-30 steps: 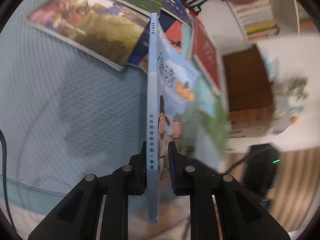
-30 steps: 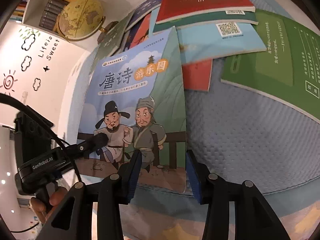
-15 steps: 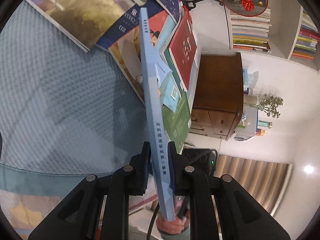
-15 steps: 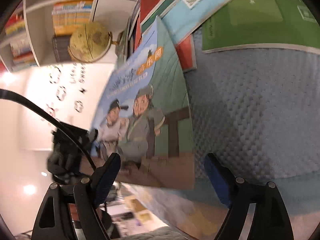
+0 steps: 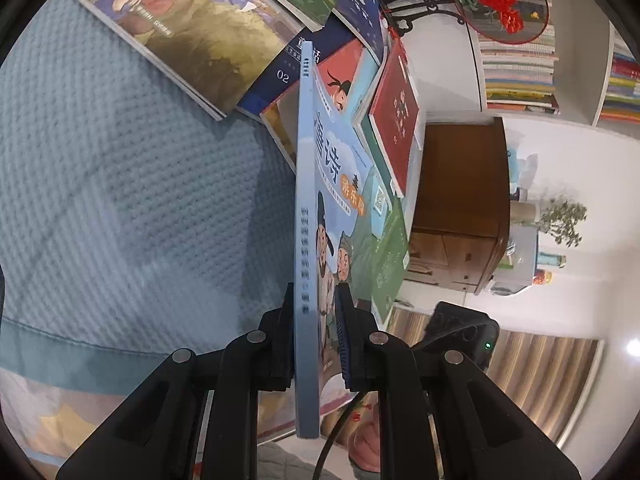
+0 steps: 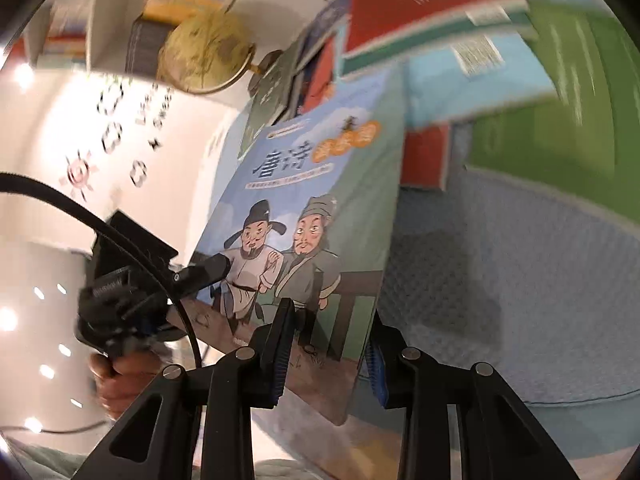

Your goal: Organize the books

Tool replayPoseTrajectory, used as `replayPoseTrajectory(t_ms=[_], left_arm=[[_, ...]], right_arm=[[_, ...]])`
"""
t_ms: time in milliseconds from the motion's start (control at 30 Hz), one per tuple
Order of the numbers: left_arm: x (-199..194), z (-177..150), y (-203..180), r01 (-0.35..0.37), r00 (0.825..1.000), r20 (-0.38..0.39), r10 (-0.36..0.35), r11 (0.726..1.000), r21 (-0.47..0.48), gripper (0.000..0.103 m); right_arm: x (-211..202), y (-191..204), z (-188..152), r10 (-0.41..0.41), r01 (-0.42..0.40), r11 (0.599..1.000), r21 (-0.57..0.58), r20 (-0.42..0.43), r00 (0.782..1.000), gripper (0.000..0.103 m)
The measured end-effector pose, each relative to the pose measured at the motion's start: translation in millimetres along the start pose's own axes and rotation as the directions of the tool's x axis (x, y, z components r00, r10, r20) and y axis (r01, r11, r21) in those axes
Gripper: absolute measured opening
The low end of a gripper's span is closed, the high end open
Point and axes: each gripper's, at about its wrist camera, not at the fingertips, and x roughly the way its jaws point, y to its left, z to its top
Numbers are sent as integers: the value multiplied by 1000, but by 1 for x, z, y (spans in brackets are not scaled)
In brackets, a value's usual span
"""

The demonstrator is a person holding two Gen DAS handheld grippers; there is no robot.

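A thin blue picture book (image 5: 306, 200) with two cartoon men on its cover stands on edge above a blue quilted bedspread (image 5: 120, 180). My left gripper (image 5: 316, 296) is shut on it near the spine's lower end. From the right wrist the book's cover (image 6: 312, 208) faces me, with the left gripper (image 6: 216, 268) on its left side and a hand (image 6: 116, 376) behind it. My right gripper (image 6: 330, 328) straddles the book's lower right edge. Its jaws are closing, one finger before the cover and one behind, with a gap still showing.
Several books lie overlapped at the far end of the bedspread: an animal-cover book (image 5: 192, 28), a dark blue book (image 5: 288, 68), a red book (image 6: 424, 0) and a green book (image 6: 580, 92). Beyond stand a globe (image 6: 204, 56), a wooden cabinet (image 5: 456, 200) and bookshelves (image 5: 516, 60).
The right gripper's jaws spread wide, then narrowed around the book's lower right edge. The left gripper kept its hold, and the book tilted slightly.
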Motion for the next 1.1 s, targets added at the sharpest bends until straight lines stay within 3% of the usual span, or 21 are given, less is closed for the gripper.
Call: replayPoseTrajectory(t_ms=[133,300,433,567,833,1100], left_arm=[[-4,-5,-13,-62,998,29,60,996,69,13],[-14,-8,-32,-151,987,92,136,971,186,13],[-24,-14,-48,-247,964,168,204,920,303,13],[-36,-11,-47,-262,959,201,200,896,358,13],[-83,-2,-41,-191,972,211,107,881,434,14],[-175,36,-27,-235,942,326,81,853,465,14]], right_arm=[[-4,19,6,-69,71,992,-101,18,997,33],[1,35,10,-120,123,974,-193,24,992,33],[7,63,11,-208,216,924,-314,57,976,33],[11,87,8,-260,276,876,-395,94,961,33],[21,152,-1,-373,427,748,-509,211,904,33],[70,235,15,-314,413,718,-561,268,911,33]])
